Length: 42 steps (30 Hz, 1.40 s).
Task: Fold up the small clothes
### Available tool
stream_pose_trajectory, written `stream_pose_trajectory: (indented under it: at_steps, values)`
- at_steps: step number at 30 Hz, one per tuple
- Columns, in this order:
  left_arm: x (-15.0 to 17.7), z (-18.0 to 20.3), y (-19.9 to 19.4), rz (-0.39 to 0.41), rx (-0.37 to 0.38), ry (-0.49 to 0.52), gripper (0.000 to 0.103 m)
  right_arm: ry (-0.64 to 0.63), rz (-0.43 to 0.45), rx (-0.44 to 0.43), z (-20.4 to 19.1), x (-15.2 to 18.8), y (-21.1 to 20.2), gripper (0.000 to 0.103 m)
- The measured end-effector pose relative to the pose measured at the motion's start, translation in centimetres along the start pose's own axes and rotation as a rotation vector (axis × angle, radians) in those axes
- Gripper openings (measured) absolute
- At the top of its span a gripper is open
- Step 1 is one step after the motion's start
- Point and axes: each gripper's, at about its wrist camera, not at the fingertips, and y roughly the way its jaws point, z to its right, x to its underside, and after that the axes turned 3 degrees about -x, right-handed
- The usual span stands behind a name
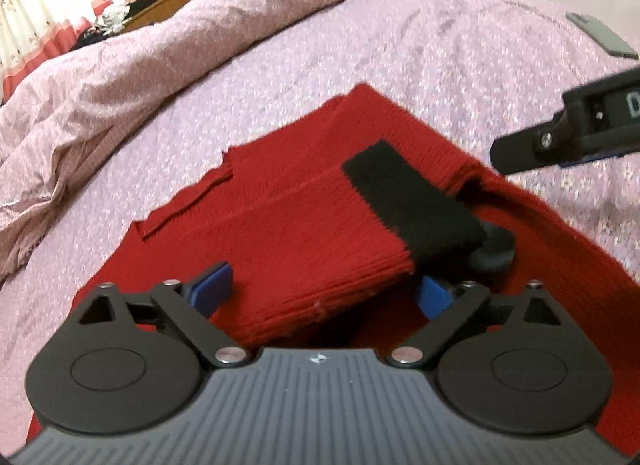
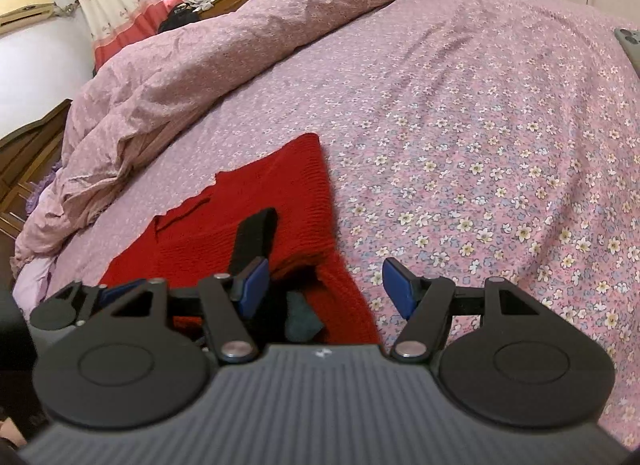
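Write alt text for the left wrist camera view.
The open left hand-held gripper hovers over a red knit garment with a black cuff, partly folded on a pink floral bedsheet. The right hand-held gripper enters from the right.

1 sweater [image 1: 304,233], 2 tools (left [image 1: 320,293], right [image 2: 324,285]), 1 phone [image 1: 602,36].

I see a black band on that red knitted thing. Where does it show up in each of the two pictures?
Left wrist view: the black cuff lies just right of centre on the red sweater, above the open left gripper.
Right wrist view: the same cuff is a narrow dark strip left of centre, just above the left finger of the open right gripper.
Shared landmark: the bunched pink quilt, upper left.
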Motion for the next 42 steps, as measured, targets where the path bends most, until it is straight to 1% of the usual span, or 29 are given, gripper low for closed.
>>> stream_pose_trajectory:
  at_steps: [2,6,10,11,12,13,15,16,17,18,21,25,31,35,38,42]
  values:
    - [-0.3,-0.2,-0.3,0.024,0.011,-0.022,0.091,0.003,0.003,-0.002,0.3,-0.1,0.0,0.066]
    - [-0.9,-0.6,-0.6,0.081,0.024,-0.054,0.082,0.015,0.019,0.006,0.8,-0.3,-0.1,0.066]
    - [-1.4,-0.5,-0.1,0.092,0.04,-0.066,0.073,0.026,0.021,0.007,1.1,-0.3,0.2,0.066]
    - [-1.5,-0.5,0.1,0.09,0.046,-0.066,0.068,0.03,0.018,0.004,1.2,-0.3,0.2,0.066]
    - [-1.5,-0.4,0.3,0.088,0.051,-0.07,0.06,0.031,0.015,0.001,1.2,-0.3,0.3,0.066]
    - [-1.5,-0.5,0.5,0.083,0.059,-0.078,0.055,0.032,0.011,-0.001,1.2,-0.2,0.5,0.066]
    - [-1.5,-0.7,0.6,0.069,0.069,-0.105,0.039,0.034,0.007,-0.005,1.2,-0.1,0.6,0.066]
    - [-1.5,-1.0,0.7,0.063,0.068,-0.122,0.035,0.036,0.006,-0.008,1.2,-0.1,0.6,0.066]
    - [-1.4,-1.4,0.7,0.059,0.066,-0.14,0.028,0.038,0.007,-0.01,1.2,-0.1,0.6,0.066]
    - [-1.4,-2.0,0.5,0.059,0.064,-0.165,0.024,0.039,0.007,-0.011,1.2,-0.1,0.7,0.066]
    - [-1.2,-3.8,-0.4,0.076,0.039,-0.24,0.02,0.036,0.01,-0.015,1.1,-0.2,0.7,0.066]
    - [-0.7,-6.5,-2.0,0.107,-0.025,-0.324,0.019,0.027,0.009,-0.037,0.6,-0.1,0.7,0.066]
    - [1.0,-10.4,-4.3,0.115,-0.144,-0.41,0.019,-0.004,-0.005,-0.056,-0.7,0.3,0.8,0.066]
    - [2.8,-12.5,-5.3,0.092,-0.219,-0.441,0.019,-0.023,-0.016,-0.065,-1.4,0.6,1.0,0.066]
    - [4.6,-13.7,-5.7,0.055,-0.265,-0.468,0.019,-0.035,-0.021,-0.069,-2.1,0.8,1.0,0.066]
    - [7.3,-14.8,-5.6,-0.009,-0.287,-0.511,0.019,-0.047,-0.033,-0.071,-2.6,1.1,1.1,0.066]
